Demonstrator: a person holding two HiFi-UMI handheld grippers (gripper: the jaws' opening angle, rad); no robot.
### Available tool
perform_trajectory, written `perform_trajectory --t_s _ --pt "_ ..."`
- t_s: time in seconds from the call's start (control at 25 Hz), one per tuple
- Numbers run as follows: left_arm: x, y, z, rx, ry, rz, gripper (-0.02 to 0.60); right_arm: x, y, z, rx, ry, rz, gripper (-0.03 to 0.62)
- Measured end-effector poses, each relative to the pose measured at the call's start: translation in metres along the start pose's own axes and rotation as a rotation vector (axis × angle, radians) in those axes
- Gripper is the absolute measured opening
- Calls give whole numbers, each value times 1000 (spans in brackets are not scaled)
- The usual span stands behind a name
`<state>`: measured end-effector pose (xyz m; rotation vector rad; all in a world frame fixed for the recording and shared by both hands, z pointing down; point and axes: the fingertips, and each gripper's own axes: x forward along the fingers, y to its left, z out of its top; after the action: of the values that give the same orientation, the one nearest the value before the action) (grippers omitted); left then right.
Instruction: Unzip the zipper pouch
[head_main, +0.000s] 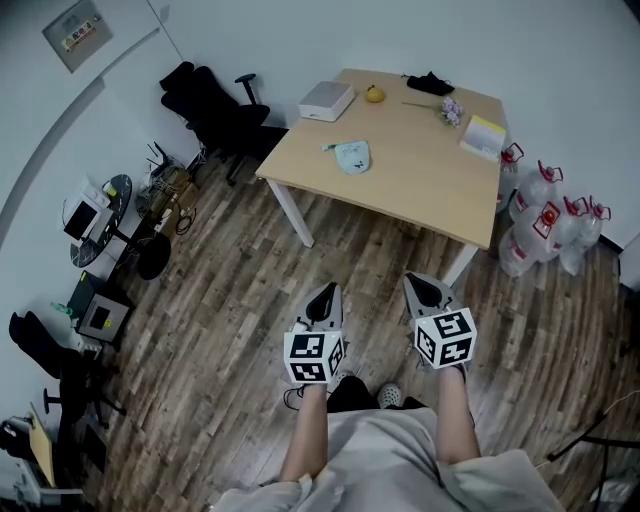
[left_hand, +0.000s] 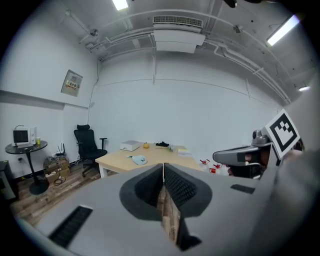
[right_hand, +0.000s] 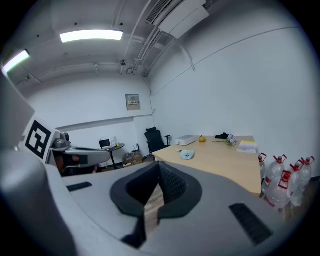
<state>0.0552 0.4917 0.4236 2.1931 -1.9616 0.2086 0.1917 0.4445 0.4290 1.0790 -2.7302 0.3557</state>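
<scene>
Both grippers are out in front of the person, short of the table, over the plank floor. Left gripper: jaws pressed together, nothing between them. Right gripper: same story, jaws together and empty. The two sit side by side, a gap between them, both aimed toward the table.

And there's the pouch, pale blue, lying flat on the table near its left front edge, well apart from both grippers. Its zip is too small to read from here.

Farther back on the table there's a white box at the far left corner and an orange fruit just beside it. A black thing lies at the far edge, with flowers and a yellow booklet toward the right end. Bottles stand on the floor right of the table, and a black chair sits left of it.
</scene>
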Motion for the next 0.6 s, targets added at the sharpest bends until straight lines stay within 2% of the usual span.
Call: perform_trajectory --t_s 0.12,0.16,0.36,0.6 --pt "0 2 0 17 0 16 28 -1 0 0 17 -13 10 15" --pt "0 3 -1 20 0 20 42 -2 0 -1 16 -14 14 40" --pt "-7 5 5 2 -19 28 154 -2 2 -9 64 6 67 108" --pt "-16 19 8 -41 -29 54 164 0 2 -13 97 5 87 135"
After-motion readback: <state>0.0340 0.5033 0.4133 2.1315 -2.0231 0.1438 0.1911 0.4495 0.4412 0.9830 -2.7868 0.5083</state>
